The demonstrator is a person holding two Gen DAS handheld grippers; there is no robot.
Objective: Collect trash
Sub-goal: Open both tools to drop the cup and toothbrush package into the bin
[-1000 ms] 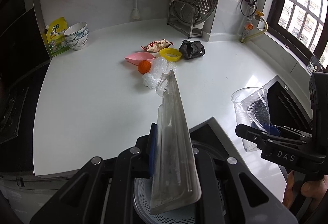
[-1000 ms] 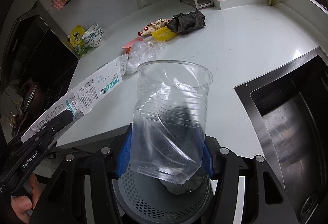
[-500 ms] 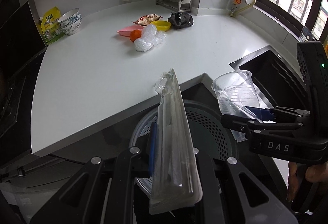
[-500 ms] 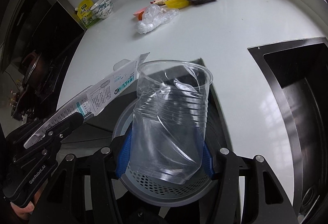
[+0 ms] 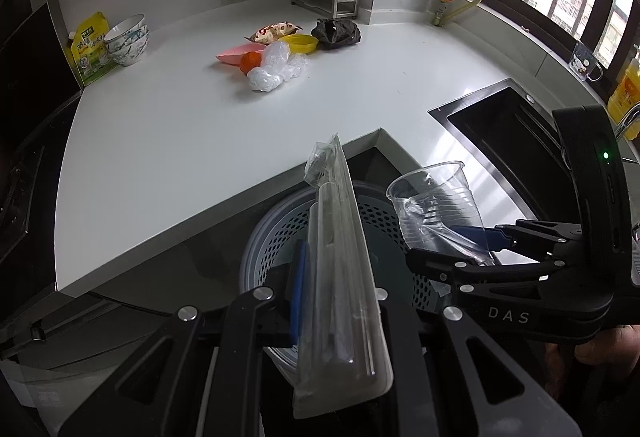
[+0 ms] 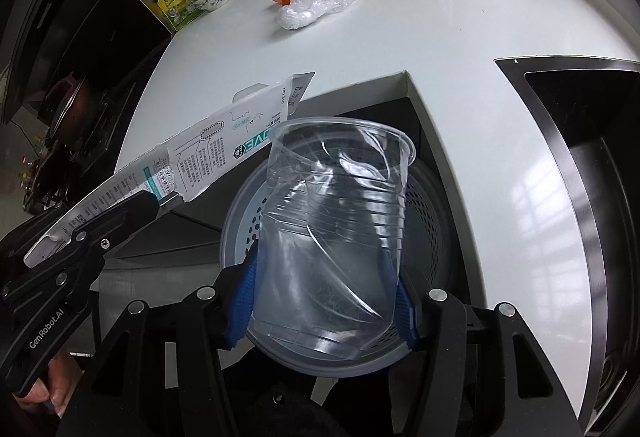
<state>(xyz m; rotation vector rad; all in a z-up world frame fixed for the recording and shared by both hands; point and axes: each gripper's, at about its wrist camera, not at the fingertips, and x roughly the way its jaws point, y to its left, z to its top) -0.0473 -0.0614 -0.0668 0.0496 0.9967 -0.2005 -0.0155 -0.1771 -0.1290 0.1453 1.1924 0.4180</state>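
Left wrist view shows the left gripper [image 5: 336, 277] pinching a flat clear toothbrush package [image 5: 340, 261] edge-on between its blue pads, above a perforated grey bin [image 5: 276, 237] set below the white countertop [image 5: 180, 141]. Right wrist view shows the right gripper [image 6: 324, 301] squeezing a crumpled clear plastic cup [image 6: 336, 221] over the same bin. More trash [image 5: 276, 65] lies far back on the counter.
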